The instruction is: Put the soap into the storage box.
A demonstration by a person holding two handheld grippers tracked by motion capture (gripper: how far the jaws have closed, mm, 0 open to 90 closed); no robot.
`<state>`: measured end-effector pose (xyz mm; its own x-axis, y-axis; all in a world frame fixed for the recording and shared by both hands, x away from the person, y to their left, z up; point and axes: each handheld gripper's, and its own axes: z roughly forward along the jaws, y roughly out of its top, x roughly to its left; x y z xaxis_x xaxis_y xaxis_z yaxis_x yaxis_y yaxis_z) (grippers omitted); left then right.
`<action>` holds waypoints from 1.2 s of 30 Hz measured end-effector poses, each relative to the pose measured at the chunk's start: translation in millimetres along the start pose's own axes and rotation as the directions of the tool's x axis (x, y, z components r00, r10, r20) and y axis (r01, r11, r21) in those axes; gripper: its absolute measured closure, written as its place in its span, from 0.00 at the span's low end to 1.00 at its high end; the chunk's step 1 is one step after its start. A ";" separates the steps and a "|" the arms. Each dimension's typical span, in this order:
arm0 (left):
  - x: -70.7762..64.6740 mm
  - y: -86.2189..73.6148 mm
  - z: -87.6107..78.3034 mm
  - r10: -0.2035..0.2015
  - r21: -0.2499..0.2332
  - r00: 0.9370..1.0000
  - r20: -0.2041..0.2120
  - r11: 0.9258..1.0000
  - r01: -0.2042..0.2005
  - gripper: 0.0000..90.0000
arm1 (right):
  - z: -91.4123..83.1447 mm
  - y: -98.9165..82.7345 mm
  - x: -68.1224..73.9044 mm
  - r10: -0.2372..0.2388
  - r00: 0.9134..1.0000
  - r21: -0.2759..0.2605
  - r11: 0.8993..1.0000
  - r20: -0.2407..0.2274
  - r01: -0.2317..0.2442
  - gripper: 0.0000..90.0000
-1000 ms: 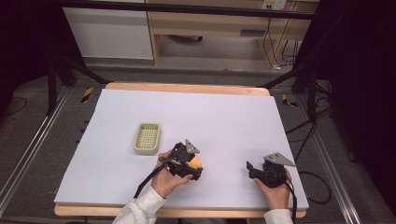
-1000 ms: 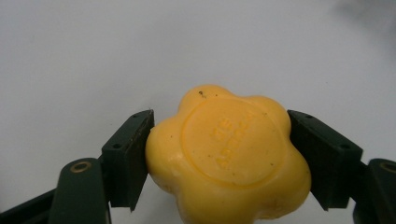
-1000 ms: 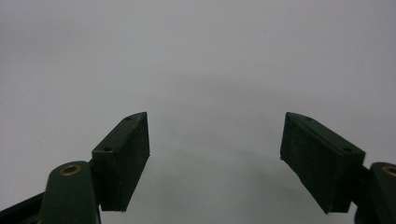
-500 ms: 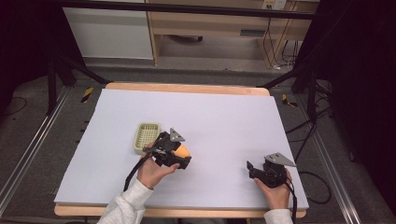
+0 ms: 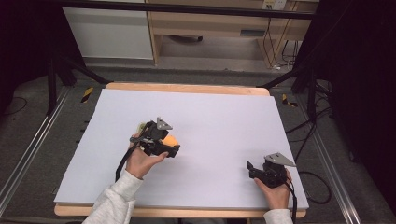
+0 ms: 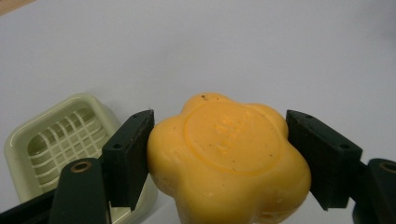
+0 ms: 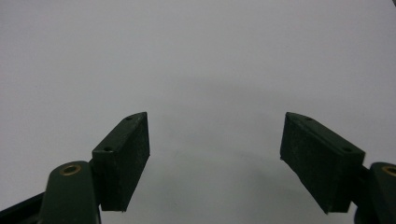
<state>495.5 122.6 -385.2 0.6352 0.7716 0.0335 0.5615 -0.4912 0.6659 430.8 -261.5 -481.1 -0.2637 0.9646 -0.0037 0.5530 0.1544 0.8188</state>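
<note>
Left gripper [image 5: 170,142]: I have it pinching the soap [image 6: 229,156], one black jaw against each flank, so the bar hangs clear of the table [image 5: 224,116] while I carry it.
Soap: a yellow, flower-shaped bar with a round stamped face turned up toward my gripper's camera; gripped across its width, which keeps it level.
Dish [image 6: 70,144]: pale green with a slotted grid floor, just beside and below the soap in the left gripper view; in the high view my left hand [image 5: 142,158] covers most of it. I judge it is where the soap goes, since the grid would let the bar drain.
Next: bring the soap over the grid, lower it, then let the jaws part.
Risk: the rounded lobes could slip if I tilt.
Right gripper [image 5: 254,169]: jaws spread with nothing between them, resting low over bare table near the front edge, well apart from the work so it stays out of the way.
</note>
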 end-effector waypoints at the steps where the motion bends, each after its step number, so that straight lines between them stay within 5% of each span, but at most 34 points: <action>1: 3.3 0.0 0.8 -0.010 -0.004 1.000 -0.005 1.000 0.010 0.29 | 0.0 0.0 0.0 0.001 1.000 0.001 1.000 0.000 -0.001 0.27; 27: 62.3 -5.1 12.3 -0.105 -0.020 0.989 -0.101 0.994 0.103 0.29 | 0.1 -0.2 -0.8 0.003 1.000 -0.002 1.000 -0.005 -0.003 0.27; 36: 75.9 -10.1 20.2 -0.140 -0.014 0.985 -0.106 0.990 0.139 0.29 | 0.4 -0.2 -0.4 0.007 1.000 -0.001 1.000 -0.008 -0.007 0.27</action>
<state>548.8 178.0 -404.4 0.4908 0.8711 0.0188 0.6367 -0.3733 0.6748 431.2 -261.9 -481.5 -0.2662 0.9639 0.0066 0.5544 0.1475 0.8191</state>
